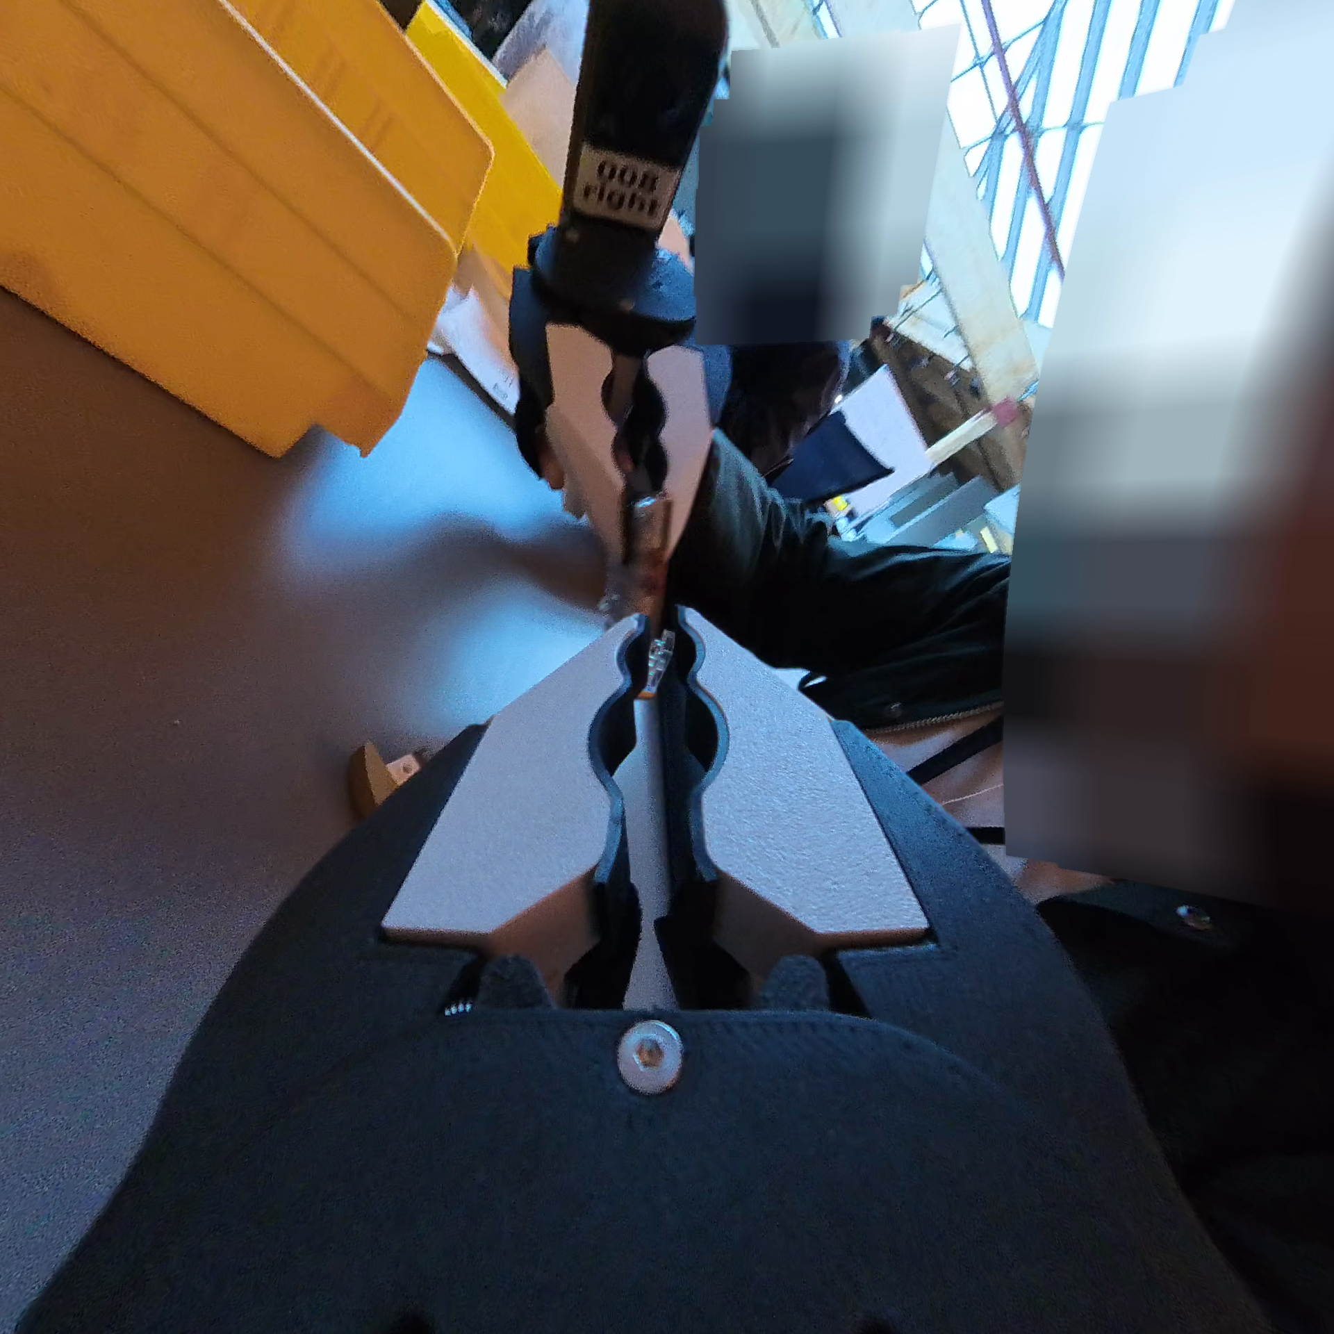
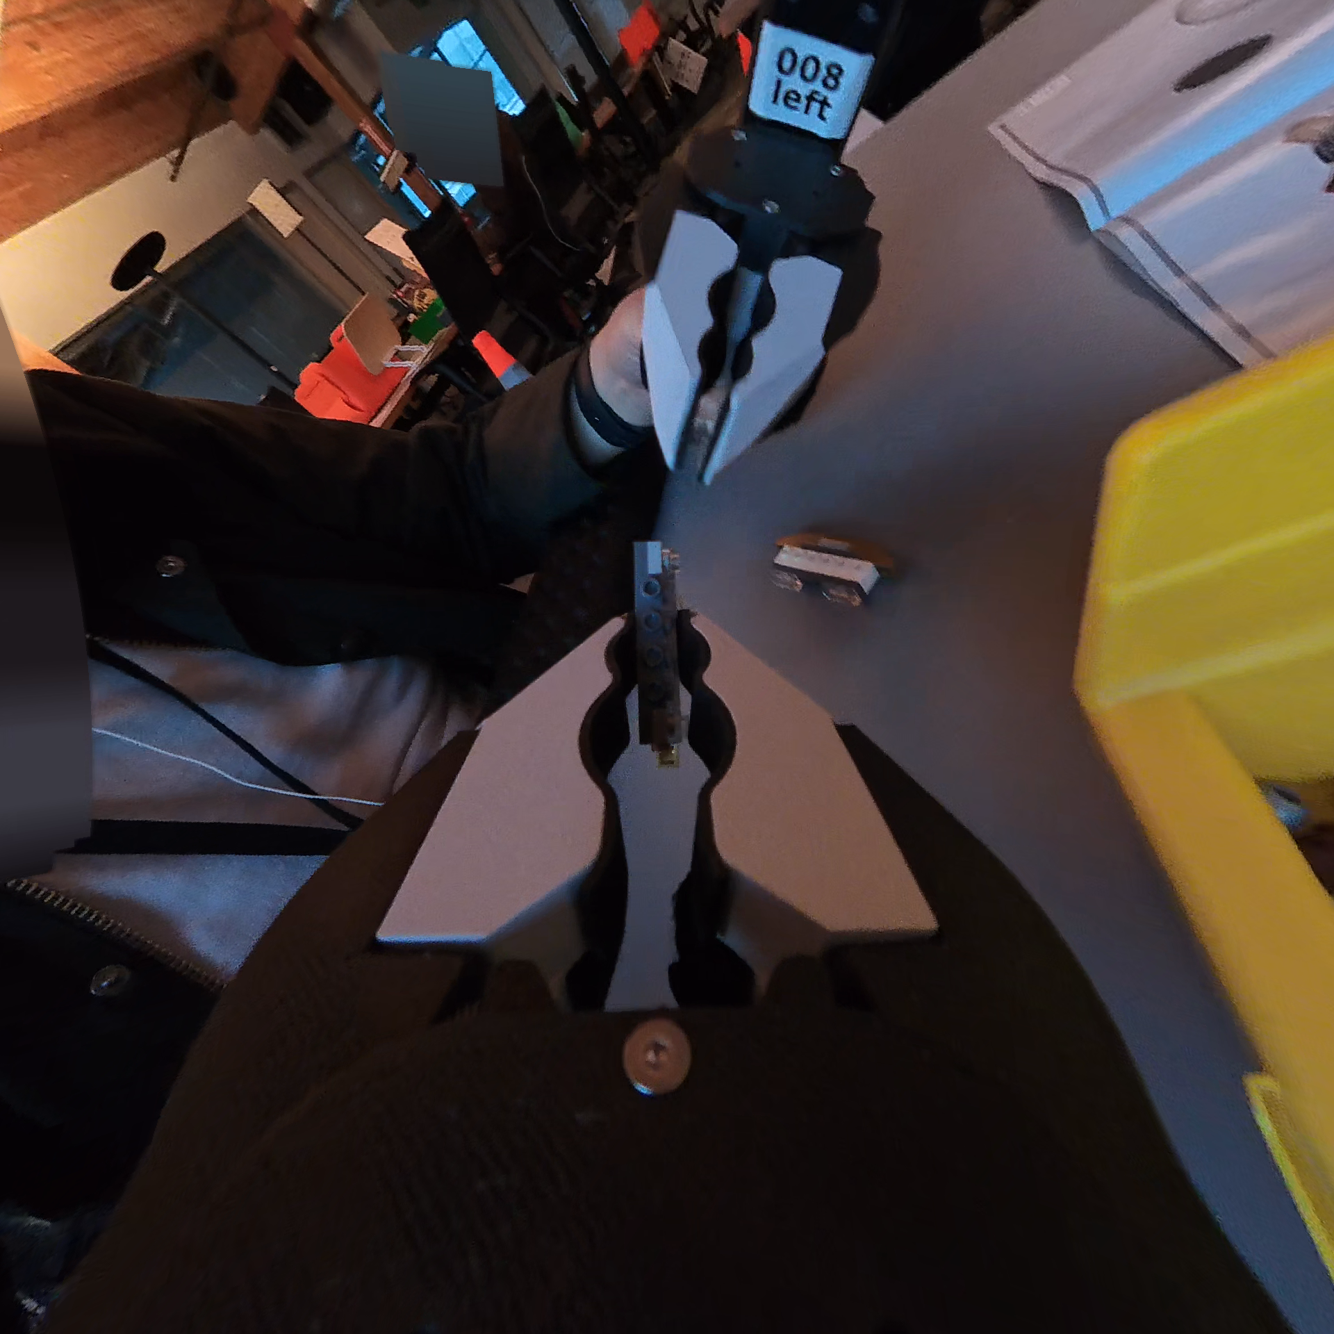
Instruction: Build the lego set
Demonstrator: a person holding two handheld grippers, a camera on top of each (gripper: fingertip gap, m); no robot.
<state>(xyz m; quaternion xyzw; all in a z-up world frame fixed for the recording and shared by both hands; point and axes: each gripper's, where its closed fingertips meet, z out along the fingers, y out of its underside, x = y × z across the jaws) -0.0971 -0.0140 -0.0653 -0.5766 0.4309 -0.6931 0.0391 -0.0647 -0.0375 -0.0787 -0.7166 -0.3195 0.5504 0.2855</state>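
My left gripper [image 1: 658, 622] is shut on a small clear Lego piece [image 1: 660, 653] that sits between its tips. My right gripper [image 2: 657, 618] is shut on a narrow dark grey studded Lego strip [image 2: 653, 650] with a light block at its far end. The two grippers face each other tip to tip above the grey table [image 2: 974, 469]. In the right wrist view the left gripper [image 2: 699, 465] stands a short gap beyond the strip's end. In the left wrist view the right gripper [image 1: 644, 559] holds the strip [image 1: 647, 538] end-on just ahead of my left tips.
A small built Lego assembly [image 2: 826, 577] lies on the table to the right. A tan Lego piece [image 1: 382, 776] lies by my left gripper. Yellow bins [image 1: 216, 216] [image 2: 1213, 577] border the table, and a white box [image 2: 1191, 144] stands behind. A person's dark sleeve [image 2: 289, 491] is close. One gripper's finger ends stand about 5 centimetres off the other's.
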